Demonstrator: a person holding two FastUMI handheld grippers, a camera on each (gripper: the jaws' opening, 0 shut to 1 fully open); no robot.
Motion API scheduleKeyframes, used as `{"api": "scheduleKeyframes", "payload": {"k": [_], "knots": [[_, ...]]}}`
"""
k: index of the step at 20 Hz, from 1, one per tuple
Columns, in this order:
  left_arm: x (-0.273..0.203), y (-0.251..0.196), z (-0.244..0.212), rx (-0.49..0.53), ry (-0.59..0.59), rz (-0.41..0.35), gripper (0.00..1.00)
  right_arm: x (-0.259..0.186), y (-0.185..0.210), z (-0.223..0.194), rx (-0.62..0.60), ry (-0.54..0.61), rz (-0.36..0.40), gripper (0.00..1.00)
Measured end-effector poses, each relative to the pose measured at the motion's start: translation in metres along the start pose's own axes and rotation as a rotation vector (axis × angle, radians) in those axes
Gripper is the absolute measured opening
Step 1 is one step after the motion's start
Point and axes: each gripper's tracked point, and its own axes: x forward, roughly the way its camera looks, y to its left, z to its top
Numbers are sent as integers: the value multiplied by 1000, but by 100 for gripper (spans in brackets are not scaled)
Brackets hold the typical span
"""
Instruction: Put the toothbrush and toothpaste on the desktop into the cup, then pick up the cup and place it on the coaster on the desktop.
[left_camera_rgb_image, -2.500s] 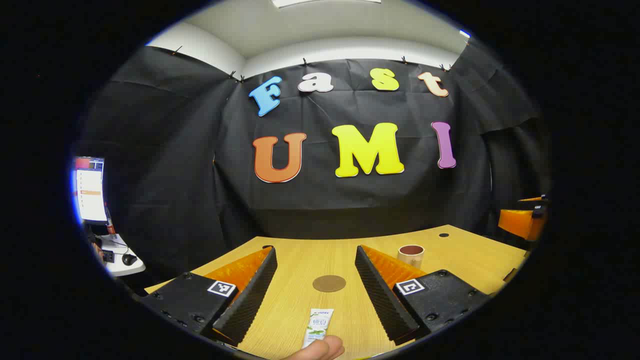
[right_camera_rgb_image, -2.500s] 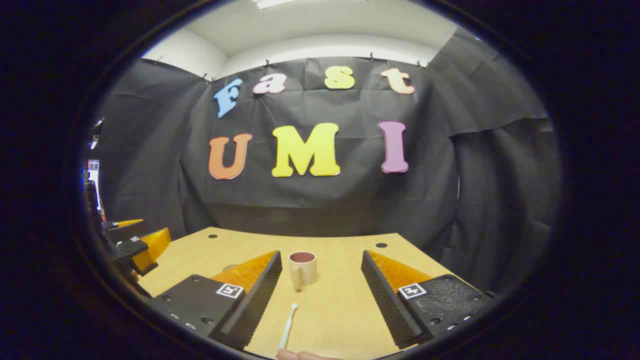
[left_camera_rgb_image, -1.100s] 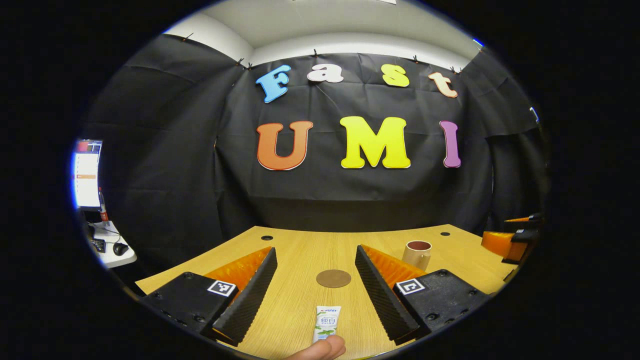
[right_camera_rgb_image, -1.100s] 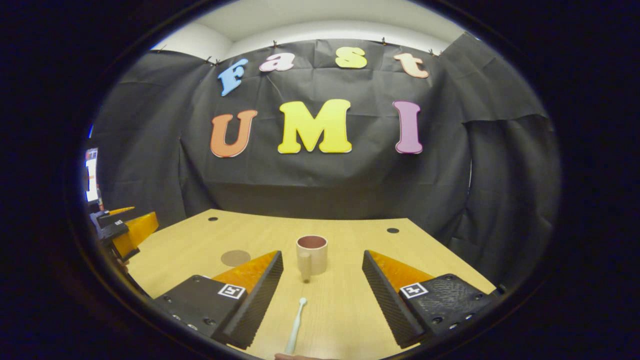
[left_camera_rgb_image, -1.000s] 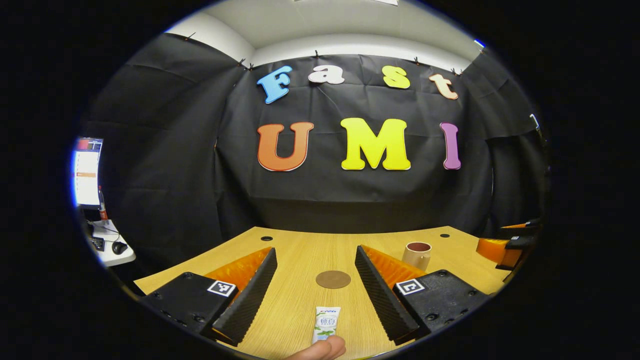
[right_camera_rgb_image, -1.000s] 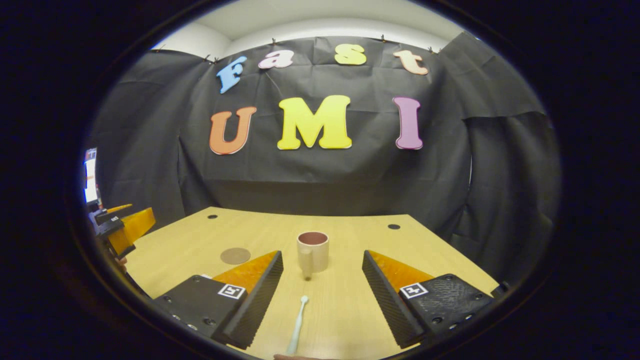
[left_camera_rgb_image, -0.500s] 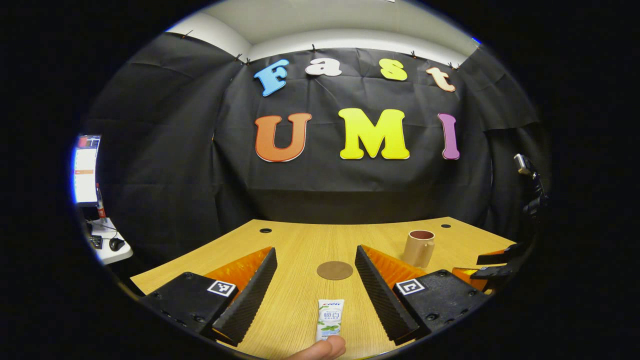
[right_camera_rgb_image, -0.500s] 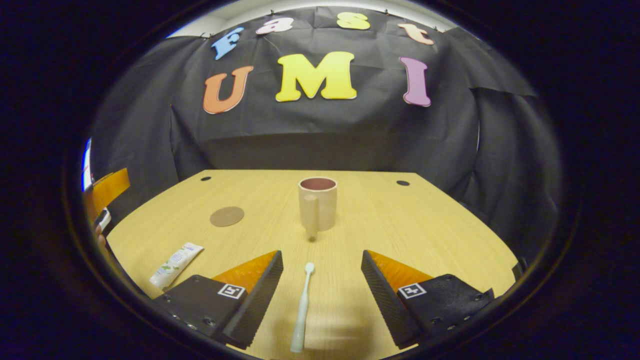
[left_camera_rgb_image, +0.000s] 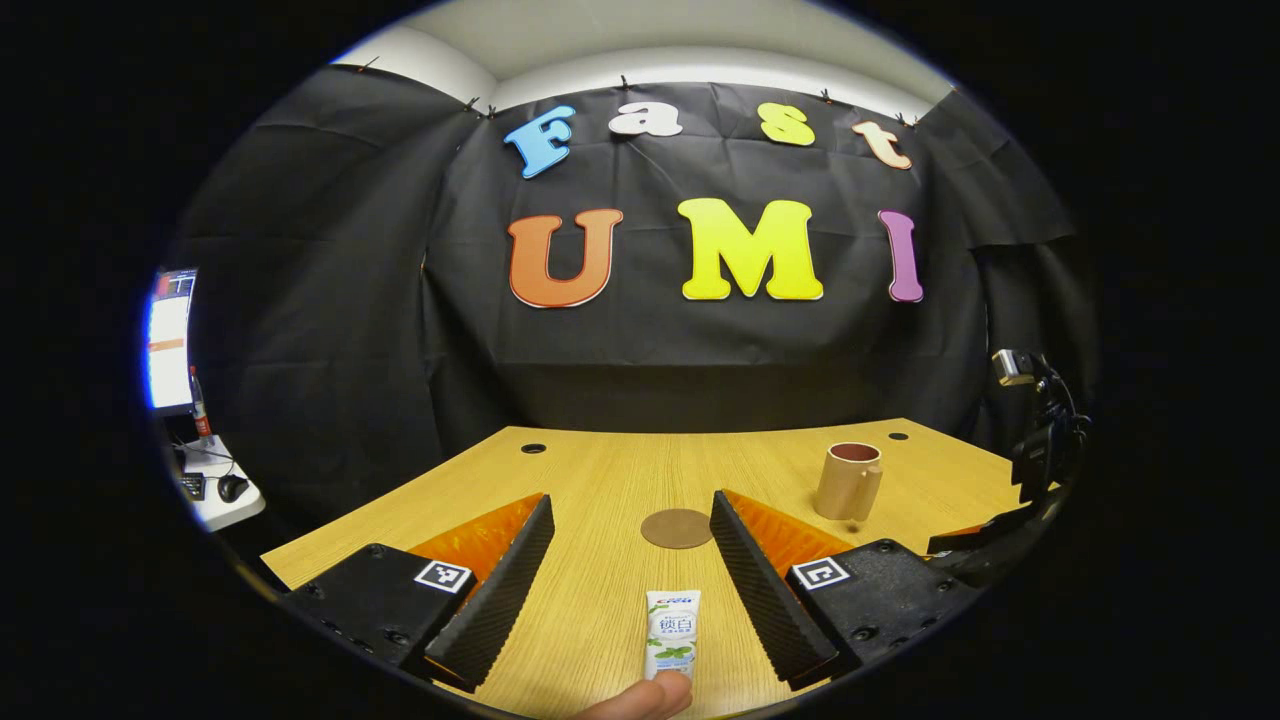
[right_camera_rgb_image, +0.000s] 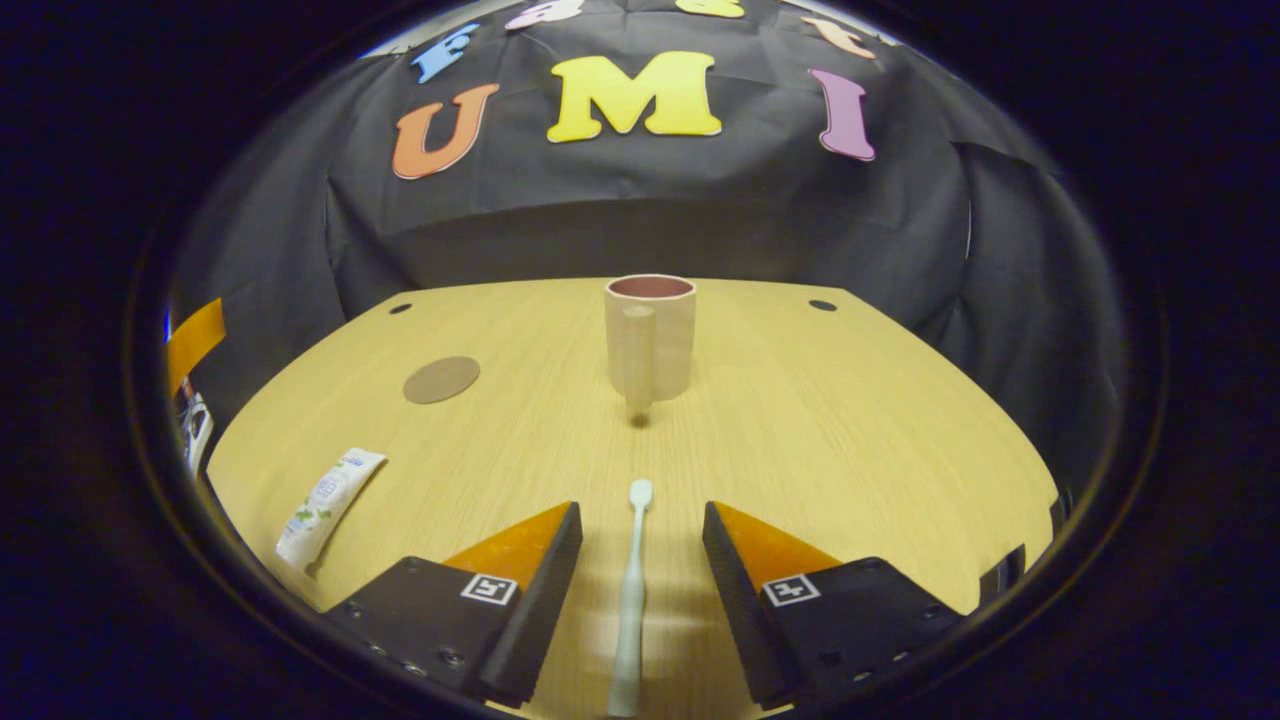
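A beige cup (right_camera_rgb_image: 650, 335) with a reddish-brown inside stands on a pale wood-grain desktop (right_camera_rgb_image: 850, 420), where a flat brown coaster (right_camera_rgb_image: 441, 379) and a whitish toothbrush (right_camera_rgb_image: 631, 600) also lie. The toothpaste (left_camera_rgb_image: 672, 632) tube is white with green leaf artwork and a red-and-blue logo. A black-and-white square marker (left_camera_rgb_image: 443, 575) shows on the black gripper body.

Probably a lab recording booth: black cloth wall (left_camera_rgb_image: 330, 330), wooden desk (right_camera_rgb_image: 850, 430), monitor (left_camera_rgb_image: 170, 340) beside it.
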Motion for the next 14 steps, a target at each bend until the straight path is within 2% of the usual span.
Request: {"api": "scheduleKeyframes", "payload": {"k": [3, 6, 12, 13, 14], "knots": [[2, 2, -4, -11, 15, 1, 100, 3, -2, -1, 39, 27, -1, 58], [3, 1, -9, -18, 28, 0, 100, 8, -5, -5, 24, 43, -13, 46], [6, 3, -12, -21, 34, 3, 100, 12, 2, -12, -23, 70, -2, 43], [6, 1, -11, -21, 37, 1, 100, 12, 6, -12, -14, 73, 17, 20], [6, 3, -13, -22, 38, 3, 100, 12, 7, -13, -15, 75, 27, 20]]}}
